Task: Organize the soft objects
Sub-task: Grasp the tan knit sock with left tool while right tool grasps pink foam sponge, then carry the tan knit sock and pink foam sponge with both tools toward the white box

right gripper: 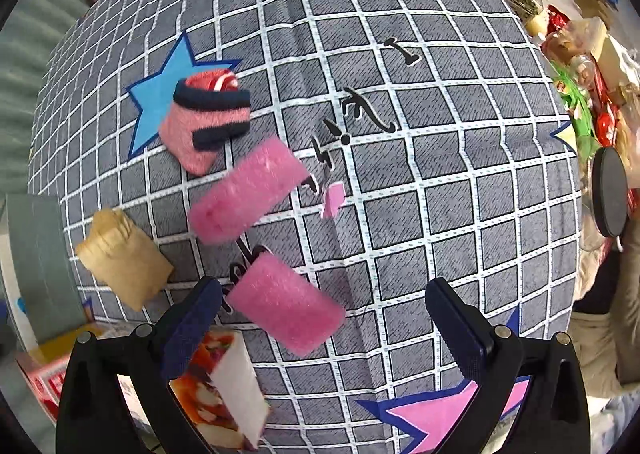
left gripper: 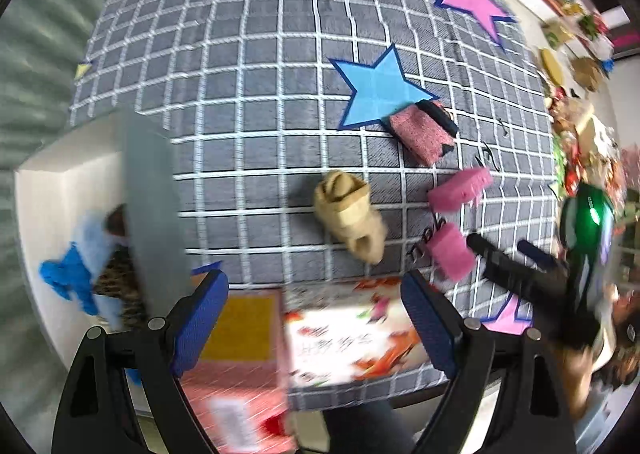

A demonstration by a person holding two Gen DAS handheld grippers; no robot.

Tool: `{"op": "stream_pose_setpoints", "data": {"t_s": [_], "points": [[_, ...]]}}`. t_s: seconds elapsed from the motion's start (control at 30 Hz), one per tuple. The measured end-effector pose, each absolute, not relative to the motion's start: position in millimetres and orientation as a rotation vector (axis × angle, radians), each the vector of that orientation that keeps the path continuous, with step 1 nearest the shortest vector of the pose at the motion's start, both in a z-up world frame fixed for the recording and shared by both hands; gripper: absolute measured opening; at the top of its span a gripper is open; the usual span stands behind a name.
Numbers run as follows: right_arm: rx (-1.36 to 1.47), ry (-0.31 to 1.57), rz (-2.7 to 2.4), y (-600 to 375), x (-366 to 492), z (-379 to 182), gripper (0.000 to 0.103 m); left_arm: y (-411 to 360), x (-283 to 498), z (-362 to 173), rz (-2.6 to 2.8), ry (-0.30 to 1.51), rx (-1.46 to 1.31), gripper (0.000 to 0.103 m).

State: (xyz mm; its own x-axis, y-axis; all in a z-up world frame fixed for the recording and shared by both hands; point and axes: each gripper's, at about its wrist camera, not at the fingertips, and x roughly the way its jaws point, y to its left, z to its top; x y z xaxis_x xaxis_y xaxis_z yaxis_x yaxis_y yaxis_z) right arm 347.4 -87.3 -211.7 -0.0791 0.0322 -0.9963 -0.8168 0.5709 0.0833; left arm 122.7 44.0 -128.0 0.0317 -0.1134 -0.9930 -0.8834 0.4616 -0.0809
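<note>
Both hand-held grippers, the left and the right, are hanging wide open and holding nothing. Two pink sponges, a beige roll and a pink sock roll are lying near each other on the checked tabletop.

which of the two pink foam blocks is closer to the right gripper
The lower foam block, lying just ahead of the open right gripper beside its left finger. The other foam block lies farther up, next to the pink wristband.

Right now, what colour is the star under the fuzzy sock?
Light blue with a dark blue edge: the star shows best in the left wrist view.
</note>
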Motion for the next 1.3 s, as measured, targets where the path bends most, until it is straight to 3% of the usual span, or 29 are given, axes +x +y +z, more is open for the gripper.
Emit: {"op": "stream_pose_setpoints", "data": {"t_s": [0.23, 0.57, 0.6, 0.67, 0.73, 0.77, 0.8, 0.87, 0.9, 0.93, 1.3], "points": [[-0.807, 1.317, 1.014, -69.1, 312.4, -209.5, 0.103, 43.9, 144.1, -190.9, 0.879, 1.461, -1.073, 0.09], [-0.96, 1.2, 1.234, -30.1, 268.1, -258.8, 0.103, 47.5, 136.3, -247.1, 0.98, 1.509, -1.178, 0.09], [-0.948, 1.21, 1.233, -25.5, 269.0, -261.3, 0.1, 47.7, 136.2, -249.7, 0.979, 1.512, -1.18, 0.09], [-0.925, 1.245, 1.228, -14.7, 274.9, -265.6, 0.071, 48.0, 137.8, -254.7, 0.975, 1.516, -1.179, 0.09], [-0.915, 1.287, 1.197, -12.5, 282.4, -265.8, 0.072, 47.6, 141.2, -257.2, 0.957, 1.529, -1.177, 0.088], [-0.902, 1.297, 1.192, -12.7, 285.3, -264.3, 0.072, 47.3, 143.8, -257.0, 0.932, 1.523, -1.175, 0.084], [-0.88, 1.312, 1.187, -13.4, 289.2, -261.2, 0.072, 46.9, 147.8, -256.6, 0.915, 1.516, -1.169, 0.068], [-0.847, 1.326, 1.178, -10.7, 297.3, -253.1, 0.072, 44.5, 154.0, -253.0, 0.876, 1.506, -1.15, 0.049], [-0.826, 1.333, 1.172, -7.3, 302.7, -247.3, 0.072, 43.7, 159.3, -250.0, 0.843, 1.492, -1.14, 0.028], [-0.802, 1.344, 1.166, -7.6, 306.5, -241.9, 0.072, 42.5, 164.8, -248.8, 0.813, 1.491, -1.133, 0.022], [-0.591, 1.444, 1.032, -50.7, 334.4, -199.8, 0.072, 8.0, 216.1, -182.5, 0.669, 1.474, -0.854, 0.022]]}}
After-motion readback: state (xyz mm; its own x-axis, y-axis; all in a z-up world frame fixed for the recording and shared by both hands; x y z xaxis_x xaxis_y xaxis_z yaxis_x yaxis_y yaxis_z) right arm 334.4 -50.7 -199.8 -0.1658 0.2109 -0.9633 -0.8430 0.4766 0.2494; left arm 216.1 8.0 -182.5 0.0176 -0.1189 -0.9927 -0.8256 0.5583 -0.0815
